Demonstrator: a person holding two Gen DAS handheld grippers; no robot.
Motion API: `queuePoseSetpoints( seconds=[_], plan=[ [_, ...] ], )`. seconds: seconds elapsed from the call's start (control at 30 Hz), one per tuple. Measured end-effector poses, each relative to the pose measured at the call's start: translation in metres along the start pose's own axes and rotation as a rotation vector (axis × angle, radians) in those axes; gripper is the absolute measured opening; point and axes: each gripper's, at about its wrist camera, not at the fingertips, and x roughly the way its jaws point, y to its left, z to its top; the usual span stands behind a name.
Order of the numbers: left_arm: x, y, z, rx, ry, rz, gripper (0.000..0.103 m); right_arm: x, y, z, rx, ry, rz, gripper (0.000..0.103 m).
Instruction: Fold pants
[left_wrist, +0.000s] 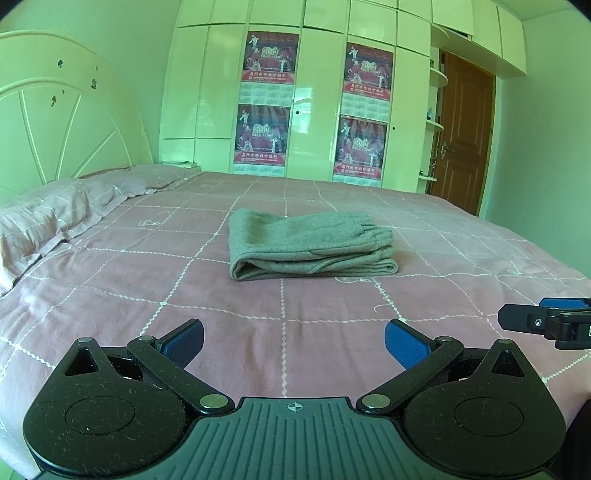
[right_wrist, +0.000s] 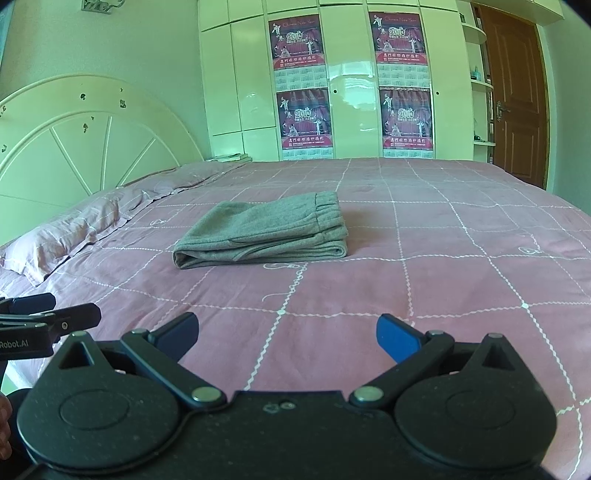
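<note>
- Tongs nearest: the left tongs (left_wrist: 293, 341) and the right tongs (right_wrist: 287, 338) both hover over the pink checked bedspread (left_wrist: 110, 288), blue pads spread wide apart, gripping nothing.
- Each view catches the other tool at its edge: the right tongs enter from the right in the left wrist view, the left from the left in the right wrist view.
- Ahead of both, well apart from the pads, the grey pants (left_wrist: 310, 245) lie folded on the bed, long axis left-right, elastic waistband to the right, folded edge left.
- Only the left wrist view shows the pillow (left_wrist: 48, 218) bulking near; wardrobe posters (right_wrist: 299, 42) stand behind.
</note>
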Motion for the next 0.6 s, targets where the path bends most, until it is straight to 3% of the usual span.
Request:
queuePoseSetpoints(
  seconds=[0.6],
  plan=[
    [0.0008, -0.0013, -0.0006, -0.002, 0.004, -0.004, 0.103, -0.0002, -0.0008, -0.0009, -0.002, 0.001, 0.002, 0.097]
  ],
)
